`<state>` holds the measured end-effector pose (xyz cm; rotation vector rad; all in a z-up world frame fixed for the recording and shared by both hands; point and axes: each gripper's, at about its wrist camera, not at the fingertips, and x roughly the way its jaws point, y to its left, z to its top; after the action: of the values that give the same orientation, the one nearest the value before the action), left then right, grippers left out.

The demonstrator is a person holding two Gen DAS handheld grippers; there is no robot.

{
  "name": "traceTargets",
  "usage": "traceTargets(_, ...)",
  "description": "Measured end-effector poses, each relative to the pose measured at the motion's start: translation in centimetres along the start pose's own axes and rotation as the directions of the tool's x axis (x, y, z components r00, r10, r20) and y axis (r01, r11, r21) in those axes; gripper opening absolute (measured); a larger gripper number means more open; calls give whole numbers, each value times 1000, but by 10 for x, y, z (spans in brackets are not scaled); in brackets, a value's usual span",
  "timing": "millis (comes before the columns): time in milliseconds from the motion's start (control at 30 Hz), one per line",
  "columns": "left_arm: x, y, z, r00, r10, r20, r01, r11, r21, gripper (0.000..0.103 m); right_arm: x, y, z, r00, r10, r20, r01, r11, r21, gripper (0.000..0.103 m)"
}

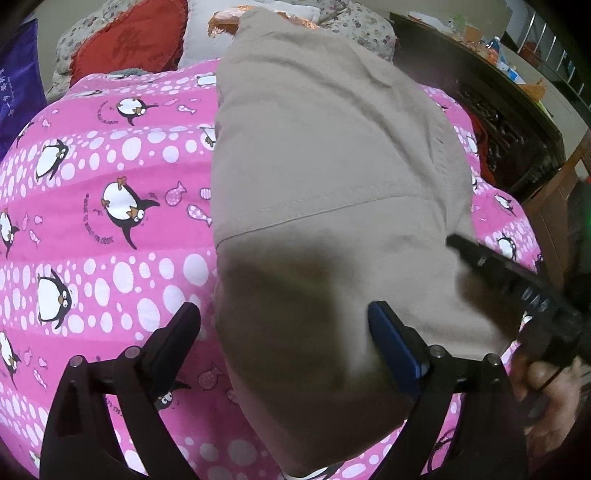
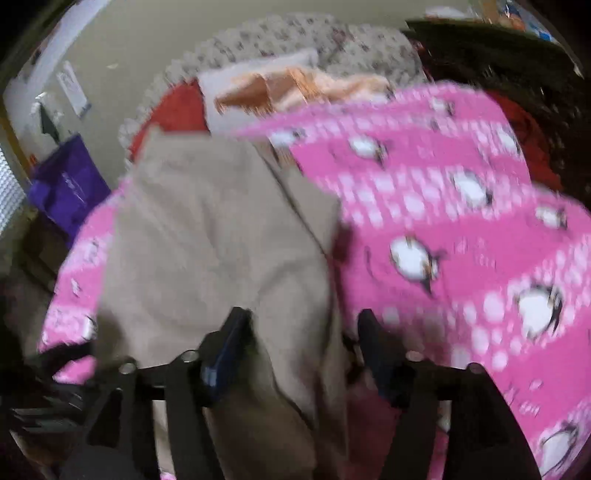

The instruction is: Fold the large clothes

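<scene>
A beige pair of trousers (image 1: 325, 155) lies lengthwise on a pink penguin-print bedsheet (image 1: 110, 155). My left gripper (image 1: 286, 317) is open above the trousers' near left edge, one finger over the sheet, one over the cloth. My right gripper shows in this view as a black finger (image 1: 509, 277) at the trousers' right edge. In the blurred right wrist view the trousers (image 2: 207, 229) lie left of the sheet (image 2: 461, 221), and my right gripper (image 2: 303, 325) is open, its jaws straddling the trousers' right edge.
Red (image 1: 129, 40) and floral (image 1: 354, 26) cushions and an orange-white cloth (image 1: 221, 22) lie at the bed's far end. A dark carved wooden bedframe (image 1: 498, 122) runs along the right. A purple bag (image 2: 70, 184) stands left of the bed.
</scene>
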<state>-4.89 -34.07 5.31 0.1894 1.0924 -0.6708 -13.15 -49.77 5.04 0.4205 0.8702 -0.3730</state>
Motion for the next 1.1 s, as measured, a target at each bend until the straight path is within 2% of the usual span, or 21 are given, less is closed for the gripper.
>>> traceTargets(100,-1,-1,-1,1000,14,5,-14,1000,3,97,6,-13,-3,999,25,-35,-22,997,79,75)
traceTargets(167,-2,2,0,1000,8,-2,-8,1000,-9,97,-7,-13,-1,999,22,-23,-20,997,80,75)
traceTargets(233,-9,6,2,1000,-25,6,25,999,-30,97,-23,-11,1,1000,10,17,-11,999,53,79)
traceTargets(300,-16,11,3,997,-70,40,72,996,-47,97,-33,-10,2,999,34,33,-35,999,36,78)
traceTargets(367,-18,17,7,995,-83,58,87,994,-68,97,-33,-10,3,997,77,22,-78,997,26,79)
traceTargets(467,-14,22,12,994,-108,32,111,990,-83,97,-20,-12,4,993,116,-14,-116,993,38,80)
traceTargets(533,-10,27,16,987,-156,29,159,982,-103,97,-11,-15,7,988,152,-27,-150,987,56,81)
traceTargets(667,4,46,24,957,-287,41,289,940,-178,97,3,-19,16,980,197,-33,-195,979,59,85)
traceTargets(867,37,60,32,905,-425,21,416,873,-253,97,27,-24,28,948,314,-54,-311,948,64,89)
traceTargets(933,47,55,33,897,-441,5,430,871,-239,97,40,-26,32,930,360,-74,-354,932,80,89)
traceTargets(1033,48,46,34,907,-421,-8,411,890,-200,97,56,-28,33,915,396,-82,-384,914,129,91)
traceTargets(1100,45,40,39,906,-423,-11,416,895,-164,86,55,-24,34,920,385,-71,-375,919,124,86)
